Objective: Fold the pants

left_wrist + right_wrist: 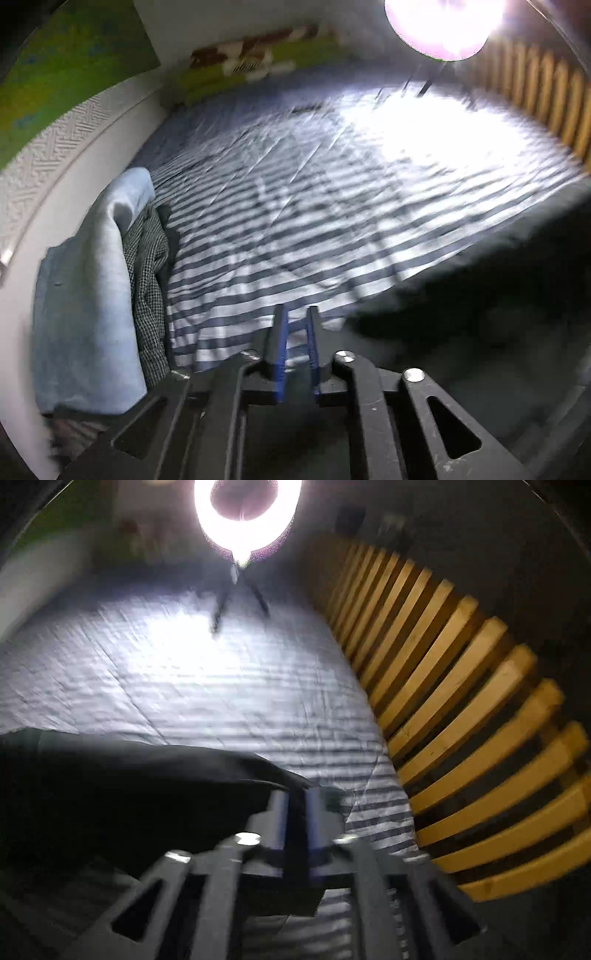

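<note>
Left gripper [297,314]: nearest the lens at 6 o'clock; jaws narrow, a slim gap with striped sheet showing through; nothing visibly pinched, so grip on cloth cannot be told.
Blue pads [281,347]: lining the inner faces of both fingers.
Pants [461,314]: dark, blurred mass from 3 to 5 o'clock in the left view, edge just beside the right finger.
Striped sheet [295,221]: blue and white, wrinkled, filling the centre.
Light-blue garment [92,295]: at 8 o'clock, draped over a checked grey cloth [147,266], against the white wall.
Ring light [443,26]: glaring at 1 o'clock on thin legs.
Right gripper [295,801]: at 6 o'clock in its own view; jaws narrow, dark between the fingers; hold on fabric cannot be told.
Pants, right view [129,786]: black, from 9 to 6 o'clock, reaching the left finger.
Wooden slats [461,720]: fanned from 1 to 4 o'clock, beside the sheet [221,701].
</note>
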### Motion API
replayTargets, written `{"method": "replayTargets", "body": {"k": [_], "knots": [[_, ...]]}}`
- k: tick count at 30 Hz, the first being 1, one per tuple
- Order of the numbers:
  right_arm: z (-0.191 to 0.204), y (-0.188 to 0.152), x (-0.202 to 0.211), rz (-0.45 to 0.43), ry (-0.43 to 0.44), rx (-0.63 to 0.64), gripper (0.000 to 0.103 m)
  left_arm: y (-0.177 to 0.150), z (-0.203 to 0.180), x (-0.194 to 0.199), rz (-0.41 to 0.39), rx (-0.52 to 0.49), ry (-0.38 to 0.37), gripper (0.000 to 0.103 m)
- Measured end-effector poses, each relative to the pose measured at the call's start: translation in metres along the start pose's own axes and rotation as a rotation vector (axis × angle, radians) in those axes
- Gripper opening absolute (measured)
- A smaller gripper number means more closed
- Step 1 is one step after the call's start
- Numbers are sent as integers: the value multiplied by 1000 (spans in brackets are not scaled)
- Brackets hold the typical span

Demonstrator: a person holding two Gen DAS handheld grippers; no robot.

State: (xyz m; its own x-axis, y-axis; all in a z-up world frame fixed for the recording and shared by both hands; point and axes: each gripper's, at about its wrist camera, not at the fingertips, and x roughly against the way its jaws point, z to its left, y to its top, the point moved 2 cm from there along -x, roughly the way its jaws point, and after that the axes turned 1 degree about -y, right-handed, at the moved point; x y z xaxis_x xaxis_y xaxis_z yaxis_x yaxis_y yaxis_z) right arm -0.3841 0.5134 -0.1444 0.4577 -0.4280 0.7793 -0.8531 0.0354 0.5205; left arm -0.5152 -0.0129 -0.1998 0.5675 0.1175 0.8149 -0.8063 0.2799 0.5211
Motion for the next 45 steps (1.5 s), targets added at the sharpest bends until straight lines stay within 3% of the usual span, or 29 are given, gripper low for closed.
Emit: {"method": "replayTargets", "body": {"k": [2,4,6,10,14,18,24,26,28,29,32,35,38,39,40,42,45], "knots": [[2,2,-15,17,-14,-14,20,-3,-6,4,-16,0,-9,14],[-5,-3,-16,0,51,-57,29,-11,-17,18,-52,-32,-64,40],[-15,-14,-13,-12,98,-107,52,-21,-36,35,-79,-85,-103,47],[-47,-53,-28,63,224,-292,56,-42,-108,68,-82,-194,-311,47],[-63,-89,-47,154,268,-416,56,-62,-189,88,-83,-367,-424,48],[-61,-104,-63,200,310,-488,56,-77,-246,85,-77,-491,-418,48],[-49,-86,-79,188,326,-465,56,-66,-250,55,-1,-401,-472,53],[-38,-77,-86,191,323,-414,55,-66,-250,42,31,-391,-492,40],[-26,-70,-87,182,275,-344,24,-65,-249,44,23,-385,-519,15],[-21,-68,-86,185,240,-294,23,-66,-250,47,24,-396,-520,9],[-25,-61,-69,118,165,-213,22,-70,-252,59,42,-393,-591,6],[-51,-58,-55,43,143,-232,22,-79,-255,77,58,-454,-671,6],[-65,-63,-55,46,84,-217,22,-78,-254,90,40,-466,-679,12],[-67,-65,-58,59,100,-223,23,-73,-250,92,31,-442,-687,21],[-67,-66,-59,73,123,-229,25,-68,-248,91,21,-427,-674,38],[-65,-68,-65,109,170,-242,26,-54,-240,86,-8,-378,-629,64],[-63,-68,-69,118,151,-246,26,-46,-240,69,20,-342,-632,66]]}}
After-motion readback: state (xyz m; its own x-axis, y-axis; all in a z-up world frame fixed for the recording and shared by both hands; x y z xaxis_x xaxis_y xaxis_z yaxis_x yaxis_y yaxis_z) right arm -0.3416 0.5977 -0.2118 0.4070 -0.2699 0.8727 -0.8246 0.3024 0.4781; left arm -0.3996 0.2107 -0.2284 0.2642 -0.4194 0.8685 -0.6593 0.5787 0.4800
